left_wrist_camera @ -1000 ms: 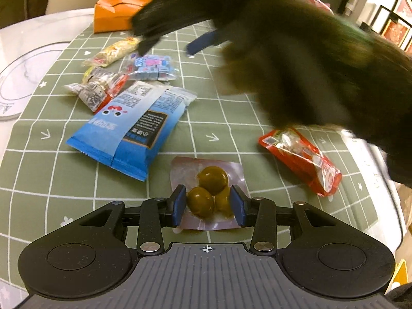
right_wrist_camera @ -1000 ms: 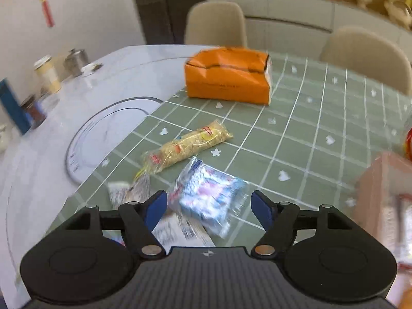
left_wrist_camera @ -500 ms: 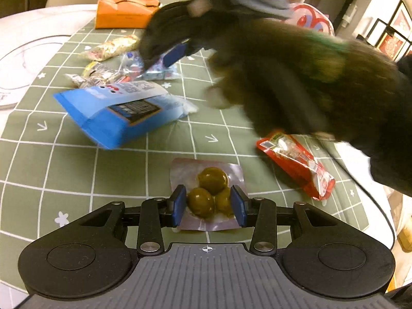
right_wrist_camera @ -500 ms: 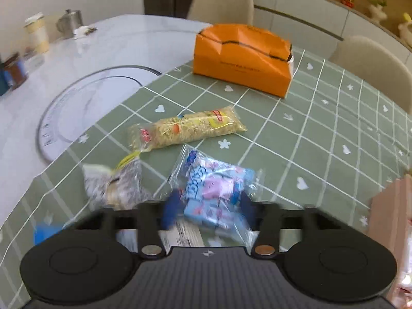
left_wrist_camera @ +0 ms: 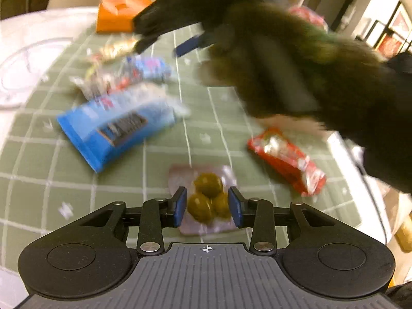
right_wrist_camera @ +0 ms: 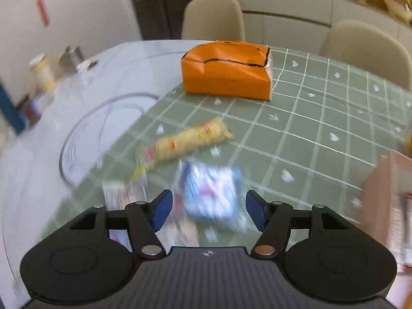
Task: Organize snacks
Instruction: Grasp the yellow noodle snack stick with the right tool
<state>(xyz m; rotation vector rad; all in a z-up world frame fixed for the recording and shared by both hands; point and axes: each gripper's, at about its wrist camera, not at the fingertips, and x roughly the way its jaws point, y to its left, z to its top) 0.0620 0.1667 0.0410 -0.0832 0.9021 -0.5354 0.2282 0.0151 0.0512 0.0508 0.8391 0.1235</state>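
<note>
Left wrist view: the left gripper (left_wrist_camera: 207, 207) is closing around the clear olive pouch (left_wrist_camera: 203, 200), near centre on the green mat (left_wrist_camera: 77, 154); pads flank it, contact unclear; slick film, firm round lumps — pinch across the olives.

Right wrist view: the right gripper (right_wrist_camera: 207, 212) is opening, nothing gripped — the blue candy packet (right_wrist_camera: 209, 190) lies blurred between its jaws; light, crinkly, best taken mid-body.

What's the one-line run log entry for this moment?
left gripper: closing around olive pouch | right gripper: opening, blue candy bag between jaws, unpinched | phase: pickup
</note>
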